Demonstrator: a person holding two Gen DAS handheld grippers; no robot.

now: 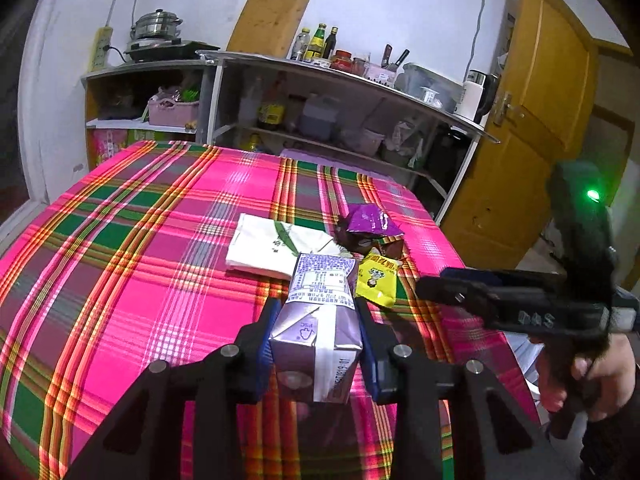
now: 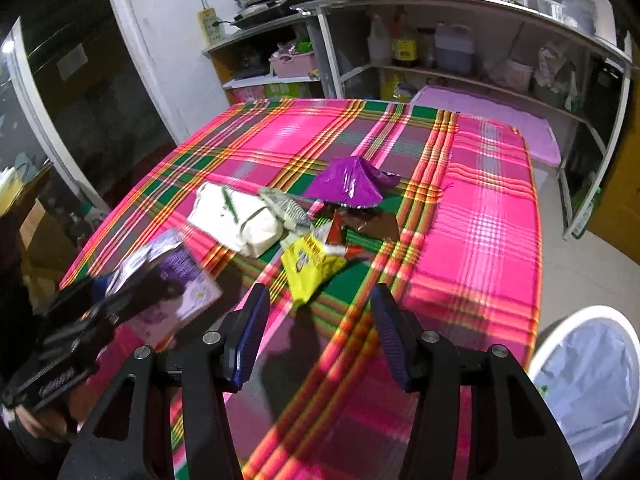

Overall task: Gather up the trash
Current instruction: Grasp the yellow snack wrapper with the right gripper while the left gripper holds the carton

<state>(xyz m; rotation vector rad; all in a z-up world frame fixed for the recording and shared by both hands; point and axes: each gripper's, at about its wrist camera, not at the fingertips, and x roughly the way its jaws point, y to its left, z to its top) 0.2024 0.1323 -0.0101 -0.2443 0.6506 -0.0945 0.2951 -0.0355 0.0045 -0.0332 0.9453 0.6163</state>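
The left gripper (image 1: 316, 340) pinches a purple drink carton (image 1: 320, 312) between its two blue pads, one pad on each side wall of the carton, and holds it lifted above the plaid tablecloth (image 1: 140, 260). From the right wrist view the same carton (image 2: 168, 280) looks blurred, so its print cannot be read there.

The right gripper (image 2: 320, 332) is spread wide with nothing between its fingers, and hangs over the near part of the table. Just ahead of its fingertips lies a yellow snack wrapper (image 2: 308, 268). Beyond this wrapper are a brown wrapper (image 2: 372, 220) and a purple foil bag (image 2: 348, 184) (the bag stands up like a small tent), and to the left of them a white tissue pack (image 2: 236, 220) with a crumpled striped wrapper (image 2: 286, 208) touching it.

To the right of the right gripper the cloth is bare as far as the table edge. Past that edge, low at the right, stands a white bin (image 2: 624, 340) with a pale plastic liner. Behind the far table edge runs a metal shelf unit (image 2: 440, 0) with bottles.
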